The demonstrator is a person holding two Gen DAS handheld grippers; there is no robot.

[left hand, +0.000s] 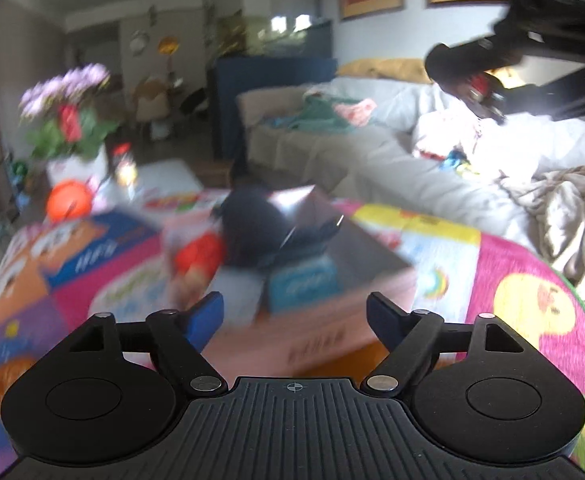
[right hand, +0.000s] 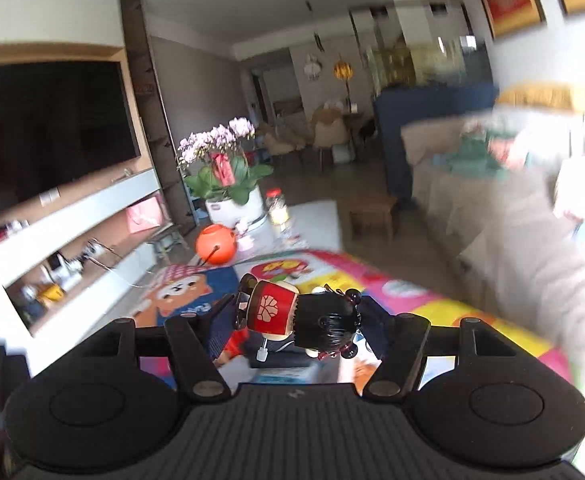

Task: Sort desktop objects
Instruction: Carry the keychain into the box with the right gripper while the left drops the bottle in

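My right gripper [right hand: 296,320] is clamped on a small doll [right hand: 292,314], a figure with a red body and a black hair bun, lying sideways between the blue fingers [right hand: 220,330] and lifted clear above the colourful play mat [right hand: 452,312]. From the left wrist camera I see that same gripper [left hand: 488,98] high in the upper right corner of the view, over the grey sofa [left hand: 372,160], with a bit of the red doll showing in its grip. My left gripper [left hand: 294,316] holds nothing; its fingers [left hand: 206,316] stand wide apart, just above the near edge of a pink cardboard box [left hand: 332,332] that sits on the mat. Inside the box I make out a blue carton [left hand: 300,284], a dark rounded thing [left hand: 252,232] and something red [left hand: 200,258], all blurred, so I cannot tell exactly what they are. At the far left edge of the mat an orange ball [right hand: 215,243] sits beside a white pot of pink flowers [right hand: 228,172], with a small jar [right hand: 278,206] just to its right.
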